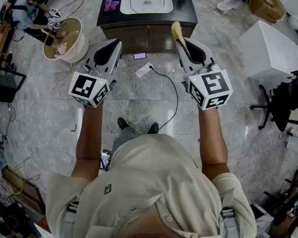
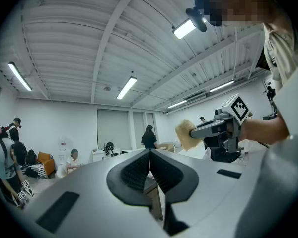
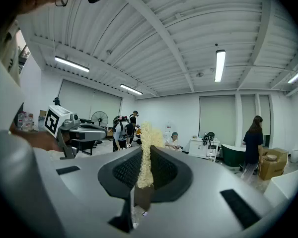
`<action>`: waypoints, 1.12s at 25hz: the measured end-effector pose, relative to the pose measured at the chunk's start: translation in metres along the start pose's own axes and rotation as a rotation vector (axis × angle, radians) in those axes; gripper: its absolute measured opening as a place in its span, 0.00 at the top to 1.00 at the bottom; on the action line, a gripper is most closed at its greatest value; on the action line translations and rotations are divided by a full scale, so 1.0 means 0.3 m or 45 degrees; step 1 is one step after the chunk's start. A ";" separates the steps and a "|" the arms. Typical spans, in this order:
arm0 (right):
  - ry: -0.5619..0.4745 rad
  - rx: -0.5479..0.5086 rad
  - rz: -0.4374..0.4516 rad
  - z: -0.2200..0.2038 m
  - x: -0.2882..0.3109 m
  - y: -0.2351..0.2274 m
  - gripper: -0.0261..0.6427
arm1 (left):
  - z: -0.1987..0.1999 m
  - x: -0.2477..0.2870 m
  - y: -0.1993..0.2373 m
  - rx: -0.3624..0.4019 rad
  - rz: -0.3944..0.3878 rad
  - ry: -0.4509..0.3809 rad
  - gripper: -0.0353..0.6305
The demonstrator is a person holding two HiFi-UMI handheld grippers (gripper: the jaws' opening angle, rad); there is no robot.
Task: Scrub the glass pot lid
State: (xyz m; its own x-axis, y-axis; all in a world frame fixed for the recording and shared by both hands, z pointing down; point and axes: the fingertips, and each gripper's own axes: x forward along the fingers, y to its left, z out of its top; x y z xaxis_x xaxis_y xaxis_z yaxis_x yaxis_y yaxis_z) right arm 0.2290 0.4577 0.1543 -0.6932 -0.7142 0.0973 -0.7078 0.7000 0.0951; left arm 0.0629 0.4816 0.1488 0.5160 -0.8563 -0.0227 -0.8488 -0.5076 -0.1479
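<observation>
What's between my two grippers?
Head view: only floor shows between the left gripper and the right gripper holding the scrubber, with a white power strip, its black cable and a phone.

A: First entry?
B: Right tongs (image 3: 145,155), jaws pressed together on a pale yellow fibrous scrubber (image 3: 148,135); the scrubber stands upright above the tips.
A: Left side?
B: Left tongs (image 3: 102,132) with marker cube (image 3: 56,119), held level, well apart.
A: Background?
B: One standing fan (image 3: 99,119); one person in a dark top (image 3: 253,143); one cardboard box (image 3: 270,165); ceiling strip light (image 3: 219,66).
</observation>
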 end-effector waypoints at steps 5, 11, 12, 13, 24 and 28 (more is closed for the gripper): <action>-0.007 0.005 0.002 -0.010 -0.011 -0.034 0.90 | 0.004 0.028 -0.018 0.005 0.003 -0.001 0.93; -0.012 0.015 0.006 -0.017 -0.016 -0.058 0.90 | 0.005 0.052 -0.038 0.011 -0.002 0.004 0.93; -0.014 0.016 0.006 -0.018 -0.017 -0.060 0.90 | 0.004 0.056 -0.040 0.013 -0.003 0.005 0.93; -0.017 0.017 0.007 -0.019 -0.018 -0.063 0.90 | 0.004 0.060 -0.042 0.014 -0.004 0.007 0.93; -0.032 0.080 0.026 -0.031 -0.023 -0.080 0.90 | 0.034 0.071 -0.061 0.056 -0.018 0.022 0.93; -0.046 0.145 0.030 -0.046 0.024 -0.080 0.90 | 0.002 0.076 -0.015 0.042 -0.021 0.036 0.93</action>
State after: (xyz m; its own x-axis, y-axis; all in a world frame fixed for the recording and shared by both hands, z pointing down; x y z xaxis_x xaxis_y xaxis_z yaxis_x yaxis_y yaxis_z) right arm 0.2429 0.4357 0.1663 -0.7125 -0.6989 0.0624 -0.7010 0.7129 -0.0203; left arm 0.0787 0.4645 0.1483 0.5261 -0.8504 0.0078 -0.8356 -0.5186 -0.1808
